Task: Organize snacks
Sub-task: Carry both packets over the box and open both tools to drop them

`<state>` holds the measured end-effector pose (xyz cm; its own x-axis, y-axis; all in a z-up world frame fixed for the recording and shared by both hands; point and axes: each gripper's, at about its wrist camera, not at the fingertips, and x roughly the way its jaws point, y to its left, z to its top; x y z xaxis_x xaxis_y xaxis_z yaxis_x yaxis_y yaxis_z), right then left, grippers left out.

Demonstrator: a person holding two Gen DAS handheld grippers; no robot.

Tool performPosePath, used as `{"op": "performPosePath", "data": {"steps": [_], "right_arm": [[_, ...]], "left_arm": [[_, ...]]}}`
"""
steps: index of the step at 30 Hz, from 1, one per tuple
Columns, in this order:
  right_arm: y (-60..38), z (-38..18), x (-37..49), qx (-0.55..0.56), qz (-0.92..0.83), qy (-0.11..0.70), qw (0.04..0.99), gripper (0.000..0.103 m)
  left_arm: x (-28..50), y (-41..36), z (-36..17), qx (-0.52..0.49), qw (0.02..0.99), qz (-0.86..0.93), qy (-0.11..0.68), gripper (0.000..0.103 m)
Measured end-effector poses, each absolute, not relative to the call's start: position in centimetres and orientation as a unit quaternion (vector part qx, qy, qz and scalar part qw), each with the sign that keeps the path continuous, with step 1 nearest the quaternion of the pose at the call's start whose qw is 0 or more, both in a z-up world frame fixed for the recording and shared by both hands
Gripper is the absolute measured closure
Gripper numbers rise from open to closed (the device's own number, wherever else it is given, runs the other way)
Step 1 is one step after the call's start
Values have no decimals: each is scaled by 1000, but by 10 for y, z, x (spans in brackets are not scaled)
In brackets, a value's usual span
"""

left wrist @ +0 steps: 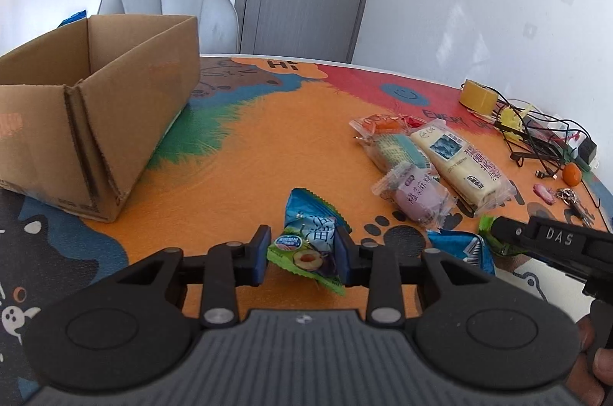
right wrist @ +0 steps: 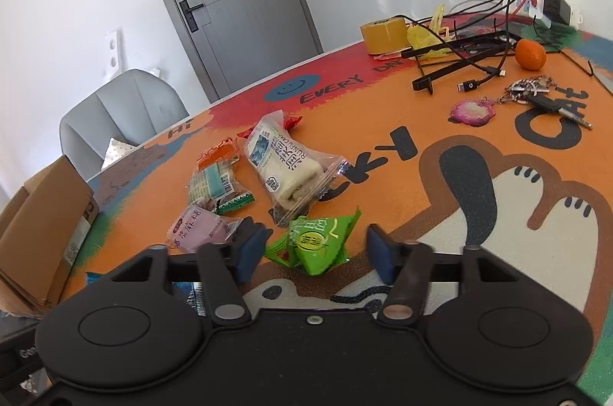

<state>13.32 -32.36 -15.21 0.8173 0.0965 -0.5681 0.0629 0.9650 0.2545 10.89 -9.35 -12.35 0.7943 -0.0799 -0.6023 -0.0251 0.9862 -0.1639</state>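
Observation:
My left gripper (left wrist: 302, 254) is shut on a blue and green snack packet (left wrist: 312, 241), both blue pads pressing its sides just above the orange mat. My right gripper (right wrist: 315, 254) stands open around a green triangular packet (right wrist: 320, 243) that lies on the mat; its left pad touches the wrapper's edge and the right pad is clear of it. In the left wrist view the right gripper (left wrist: 502, 233) reaches in from the right at that green packet (left wrist: 483, 223). An open cardboard box (left wrist: 95, 99) stands at the far left.
More snacks lie mid-table: a long cream cake packet (right wrist: 283, 168), a purple packet (right wrist: 199, 226), a teal one (right wrist: 214, 184) and an orange one (right wrist: 218, 151). Another blue packet (left wrist: 465, 249) lies near. Tape roll (right wrist: 383, 32), cables, a tangerine (right wrist: 530, 53) and keys (right wrist: 536, 92) crowd the far right.

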Motion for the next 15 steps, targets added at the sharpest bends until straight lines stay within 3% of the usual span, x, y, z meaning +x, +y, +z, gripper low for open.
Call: {"op": "performPosePath", "data": {"steps": [15], "right_arm": [[-298,-120,119,135,56,264,953,73]], "left_arm": [[93,-65,-81,-87,963,8,254,71]]}}
